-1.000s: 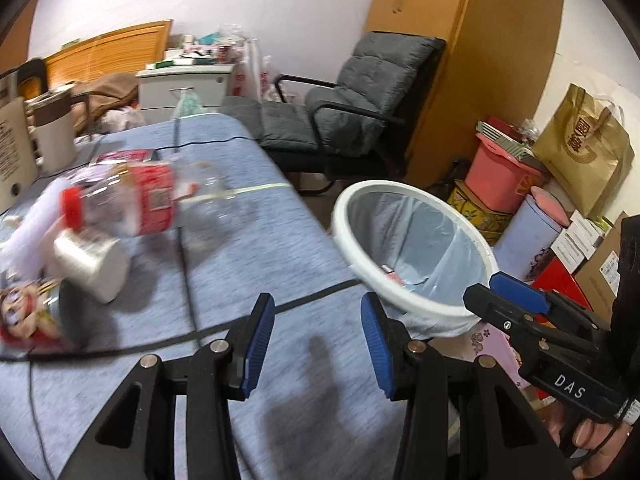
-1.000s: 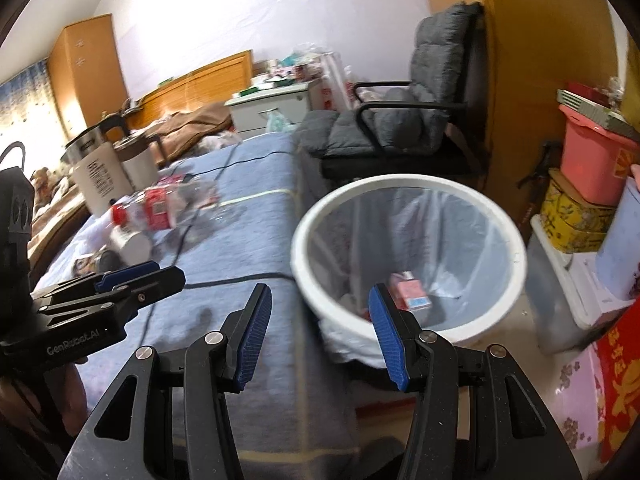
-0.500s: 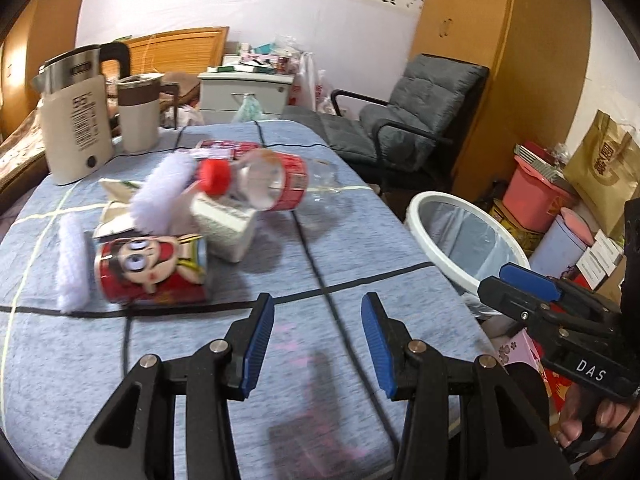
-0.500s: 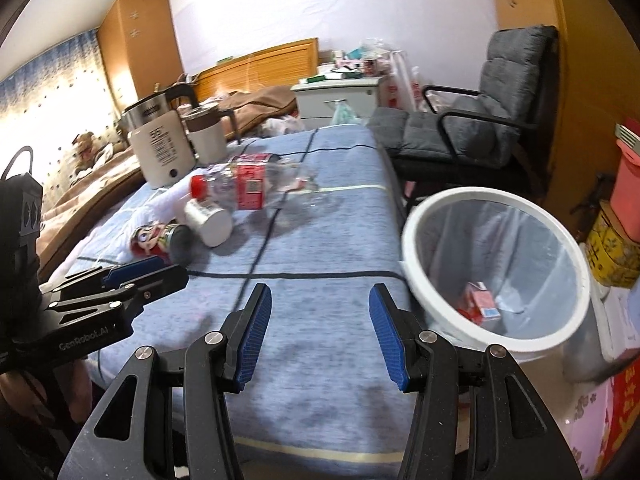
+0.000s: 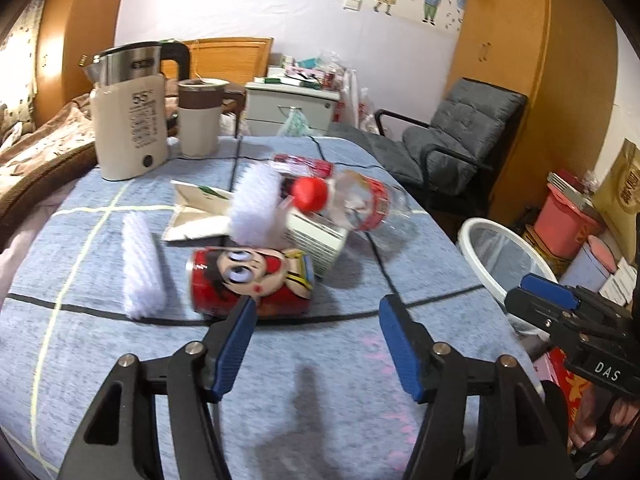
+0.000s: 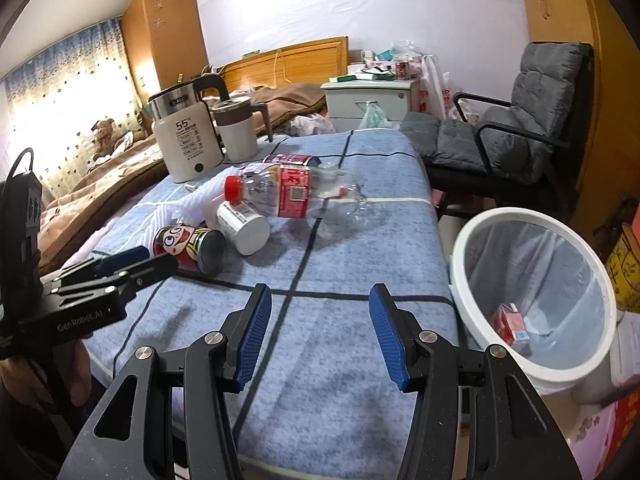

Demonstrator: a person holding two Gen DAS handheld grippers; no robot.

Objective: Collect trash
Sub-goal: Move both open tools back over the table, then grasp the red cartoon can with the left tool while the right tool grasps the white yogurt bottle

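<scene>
A pile of trash lies on the blue table (image 5: 320, 420): a red cartoon can (image 5: 252, 284) on its side, a white cup (image 6: 244, 224), a clear plastic bottle with red cap and label (image 5: 348, 200), white foam wraps (image 5: 142, 266) and a torn carton (image 5: 200, 212). My left gripper (image 5: 314, 338) is open and empty, just in front of the can. My right gripper (image 6: 318, 330) is open and empty over the table's near edge. The white trash bin (image 6: 472, 232) stands right of the table with a small red carton (image 6: 510, 322) inside.
An electric kettle (image 5: 128, 112) and a lidded mug (image 5: 200, 116) stand at the table's far left. A grey chair (image 6: 504, 132) is behind the bin. Boxes and a pink bucket (image 5: 568, 220) crowd the floor at right. A bed (image 6: 100, 168) lies left.
Both grippers swung left from the bin toward the trash pile. The left gripper has come close to the cartoon can and opened wider. Nothing was picked up.
</scene>
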